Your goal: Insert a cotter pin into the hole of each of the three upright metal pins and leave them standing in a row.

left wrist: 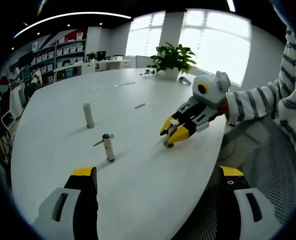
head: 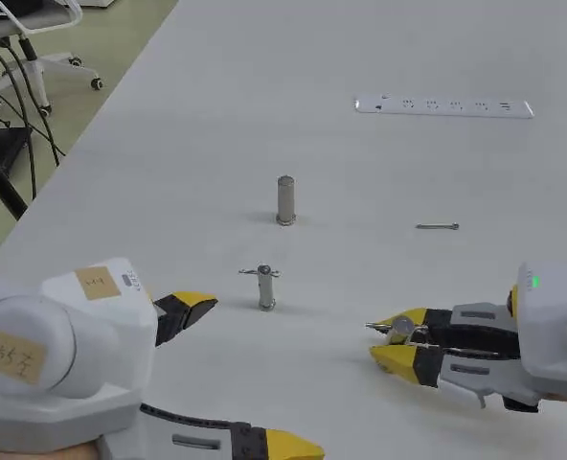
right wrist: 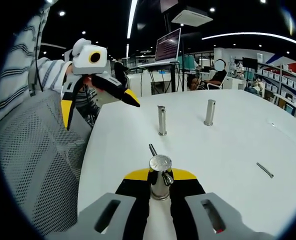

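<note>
Your right gripper [head: 392, 339] is clamped on the held metal pin [right wrist: 160, 165], a short polished steel cylinder with a round flat head. It is upright between the yellow-tipped jaws, its foot at or just above the white table [head: 169, 172]. A thin sliver projects from its side. This is probably a cotter pin seated through it, but that cannot be confirmed. Your left gripper [head: 250, 376] hangs with jaws wide, holding nothing, low at the near edge.

Ahead and to the left of the right gripper stands the middle metal pin [head: 266, 288], upright, with an inserted cotter pin [head: 258, 272] lying crosswise near its top. Beyond it stands the far metal pin [head: 285, 199], a plain smooth cylinder with no crosspiece to be seen. The held pin sits well to the right of the line those two make.

The loose cotter pin [head: 437, 227] lies flat beyond the right gripper, to the right of the far pin. Its long axis runs across you, left to right. Judgement: the right gripper is nearer to it, but it is occupied.
</note>
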Available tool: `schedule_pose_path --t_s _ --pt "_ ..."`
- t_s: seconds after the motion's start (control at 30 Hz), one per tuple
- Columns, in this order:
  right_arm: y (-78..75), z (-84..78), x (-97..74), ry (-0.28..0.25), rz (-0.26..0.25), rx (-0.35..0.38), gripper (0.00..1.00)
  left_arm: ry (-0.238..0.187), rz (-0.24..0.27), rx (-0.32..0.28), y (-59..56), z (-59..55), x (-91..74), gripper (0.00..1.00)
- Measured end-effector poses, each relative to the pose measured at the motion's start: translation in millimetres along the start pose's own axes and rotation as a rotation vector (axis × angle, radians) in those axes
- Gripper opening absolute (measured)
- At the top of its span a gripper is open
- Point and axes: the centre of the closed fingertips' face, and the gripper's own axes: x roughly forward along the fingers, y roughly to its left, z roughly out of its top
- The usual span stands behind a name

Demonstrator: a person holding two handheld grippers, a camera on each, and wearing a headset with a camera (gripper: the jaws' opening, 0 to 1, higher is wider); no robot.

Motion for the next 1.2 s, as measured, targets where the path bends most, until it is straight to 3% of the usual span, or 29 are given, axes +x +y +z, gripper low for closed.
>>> schedule_pose_path --t_s 0.13,0.3,0.73,1.2 --pt "-4.9 2.2 4.1 0.012 0.008 -0.018 0.09 0.010 0.011 0.006 2.7 -3.4 -2.0 0.99" --pt "-14.3 8.3 8.9 0.009 0.001 -0.027 0.09 -0.010 0.014 -0.024 3.8 -2.9 -4.9 0.99" --pt "-39.1 14.8 14.5 0.007 -0.025 -0.033 0.09 0.020 0.024 -0.055 6.6 -10.3 -5.3 0.99" --pt "-38.8 15.5 22.0 -0.006 -0.020 -0.011 0.09 0.032 0.017 -0.059 3.8 -11.1 -3.7 0.99"
